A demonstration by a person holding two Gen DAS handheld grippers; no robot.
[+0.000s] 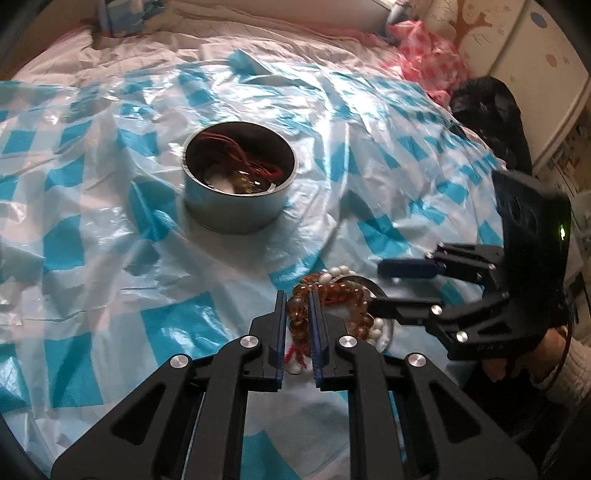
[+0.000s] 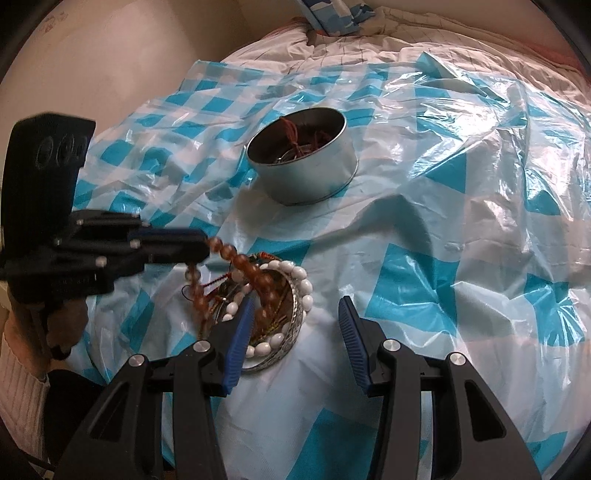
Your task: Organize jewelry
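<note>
My left gripper (image 1: 297, 295) is shut on a strand of amber beads (image 1: 297, 321), which trails down to a shallow silver dish (image 1: 388, 332). In the right wrist view the left gripper (image 2: 203, 247) holds the amber strand (image 2: 236, 260) lifted above the dish (image 2: 291, 343). A white bead bracelet (image 2: 295, 271) and red cords lie in that dish. My right gripper (image 2: 297, 301) stands open just over the dish's near side, its left finger beside the beads, nothing pinched. Farther back stands a round metal tin (image 1: 240, 177) with red cords and other jewelry inside.
A crinkled blue-and-white checked plastic sheet (image 1: 110, 221) covers the bed. A pink bag (image 1: 424, 55) and a black object (image 1: 487, 110) lie at the bed's far right. A blue box (image 1: 122, 14) stands at the back. A hand in a white sleeve (image 2: 22, 387) holds the left gripper.
</note>
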